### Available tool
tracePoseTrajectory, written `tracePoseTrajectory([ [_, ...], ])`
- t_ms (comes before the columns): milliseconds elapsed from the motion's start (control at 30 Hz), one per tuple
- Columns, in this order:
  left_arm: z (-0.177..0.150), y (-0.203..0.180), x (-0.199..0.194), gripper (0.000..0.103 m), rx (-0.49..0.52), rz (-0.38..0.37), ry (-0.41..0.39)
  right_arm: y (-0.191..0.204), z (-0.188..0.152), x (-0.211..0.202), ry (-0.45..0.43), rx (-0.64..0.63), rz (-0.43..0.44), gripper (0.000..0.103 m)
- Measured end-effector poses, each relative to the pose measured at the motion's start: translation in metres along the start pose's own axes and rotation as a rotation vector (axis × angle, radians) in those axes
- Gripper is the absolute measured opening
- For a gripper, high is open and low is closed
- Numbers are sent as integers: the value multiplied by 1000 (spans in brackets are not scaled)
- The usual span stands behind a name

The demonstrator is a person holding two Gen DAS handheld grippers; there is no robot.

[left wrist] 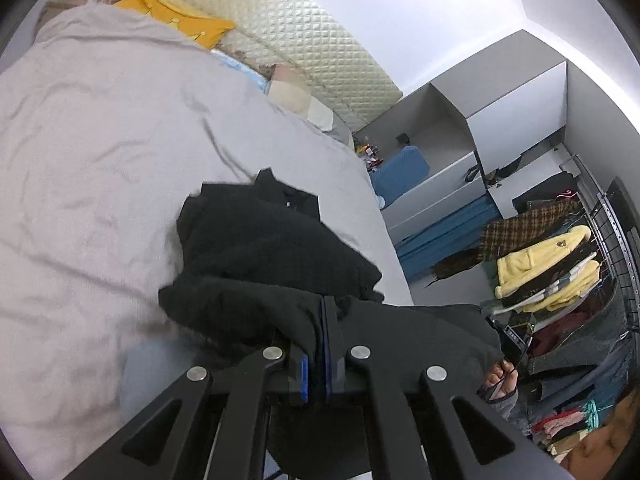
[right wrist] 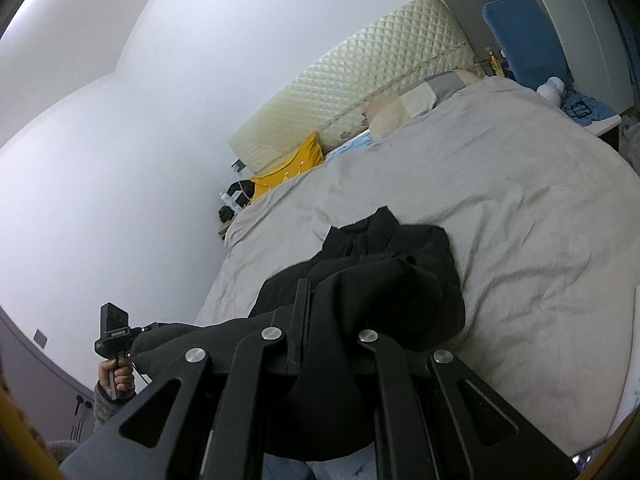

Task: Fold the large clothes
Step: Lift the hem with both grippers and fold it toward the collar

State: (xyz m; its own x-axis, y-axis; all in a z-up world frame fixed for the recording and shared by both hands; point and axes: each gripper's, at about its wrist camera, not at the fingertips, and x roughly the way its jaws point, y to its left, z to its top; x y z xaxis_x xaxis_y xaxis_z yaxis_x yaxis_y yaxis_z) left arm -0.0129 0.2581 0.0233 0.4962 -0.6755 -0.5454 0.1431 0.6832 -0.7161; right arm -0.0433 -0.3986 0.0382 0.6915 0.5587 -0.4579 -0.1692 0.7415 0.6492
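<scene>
Black jacket (left wrist: 276,256) in both grippers' grip

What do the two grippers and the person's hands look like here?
Both the left gripper and the right gripper are matte black linkages with round silver rivets; the left's pads are edged blue. The left hand is bare, with a grey knit sleeve cuff.

A home bedroom: grey-covered bed (right wrist: 500,208), quilted headboard (right wrist: 360,80), pillows (left wrist: 188,20), laden clothes rack (left wrist: 560,272).
</scene>
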Motion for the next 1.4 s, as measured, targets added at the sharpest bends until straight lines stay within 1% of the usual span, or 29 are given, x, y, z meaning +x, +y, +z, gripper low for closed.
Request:
tracePoseTrajectory([
  [33,6,-1,2,5,-4,-3,2,-4,9,6,-1,16,0,8],
  [100,24,-4,10,5,9,13,12,-8,22,13,0,31,-9,8],
  [200,51,-9,25,5,25,35,11,-14,47,32,3,25,-48,8],
  [300,82,-15,45,5,52,59,-17,-21,73,61,0,3,-106,8],
  [433,124,-10,78,5,35,82,-58,-46,108,106,-6,56,-139,8],
  [533,152,-1,109,5,7,133,-62,-62,131,149,21,64,-218,8],
  [667,186,16,152,5,-34,225,-55,-89,151,195,48,129,-270,8],
  [767,200,27,179,6,-54,278,-55,-109,156,232,69,158,-323,8],
  [800,203,29,188,6,-53,298,-51,-115,156,238,79,158,-336,8],
  [900,211,40,216,7,-43,355,-27,-141,155,274,133,183,-392,9],
  [1000,218,56,246,7,-62,397,2,-163,154,302,168,230,-415,9],
  [1067,225,67,267,7,-79,427,20,-182,151,318,177,283,-409,9],
  [1233,242,99,320,7,-101,450,62,-206,149,352,231,292,-458,9],
  [1400,249,130,358,7,-147,450,131,-230,141,391,300,331,-485,9],
])
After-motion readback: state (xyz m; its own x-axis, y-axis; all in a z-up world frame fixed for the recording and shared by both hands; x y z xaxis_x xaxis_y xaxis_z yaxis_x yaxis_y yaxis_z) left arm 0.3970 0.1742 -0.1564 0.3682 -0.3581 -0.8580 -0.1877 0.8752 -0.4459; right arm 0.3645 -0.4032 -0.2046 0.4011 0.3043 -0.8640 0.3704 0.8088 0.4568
